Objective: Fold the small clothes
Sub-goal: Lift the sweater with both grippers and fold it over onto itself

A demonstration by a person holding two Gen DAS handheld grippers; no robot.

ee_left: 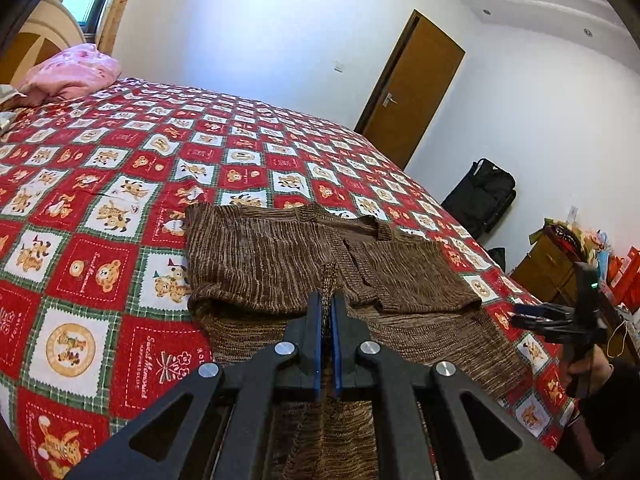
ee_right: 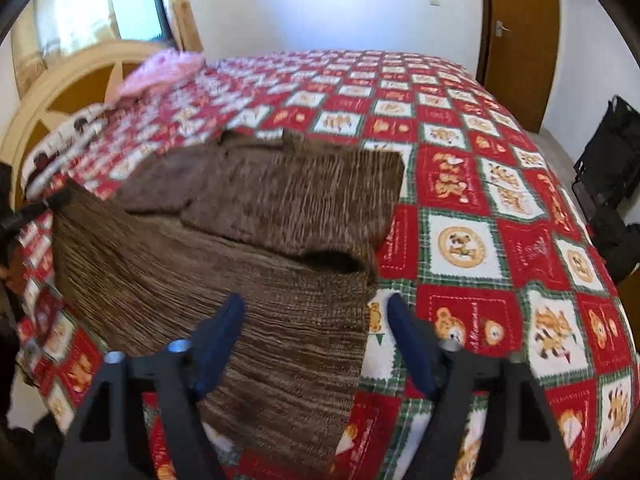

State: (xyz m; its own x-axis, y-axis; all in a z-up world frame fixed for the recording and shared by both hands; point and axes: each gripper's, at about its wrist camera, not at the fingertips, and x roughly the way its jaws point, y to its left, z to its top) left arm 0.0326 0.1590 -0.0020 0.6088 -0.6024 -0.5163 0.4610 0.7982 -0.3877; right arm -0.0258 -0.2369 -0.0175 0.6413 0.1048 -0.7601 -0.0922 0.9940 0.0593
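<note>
The brown knit sweater [ee_left: 320,256] lies across the near edge of the bed, on the red teddy-bear check quilt [ee_left: 100,208], with both sleeves already laid in over the chest and the hem end running toward me. My left gripper [ee_left: 328,320] is pinched shut on a ridge of that knit, with the fabric rising between the blue pads and the cloth hanging under the tool. My right gripper [ee_right: 316,320] stands half open above the sweater's other near corner, nothing between its fingers; the knit's edge lies under the gap, with quilt showing beside it.

I judge the step to be the bottom-up fold, and only one corner is in hand. To do it well, I would bring the right tool down over the hem corner, take a shallow bite of all layers there, and close firmly before lifting. Then both hands should rise together and travel toward the collar [ee_left: 360,224] evenly, so the hem lands square over the folded sleeves. The loose knit stretches easily; pulling one side ahead would skew the fold or drag a sleeve out. The pink bundle [ee_left: 72,72] near the headboard is well apart.
</note>
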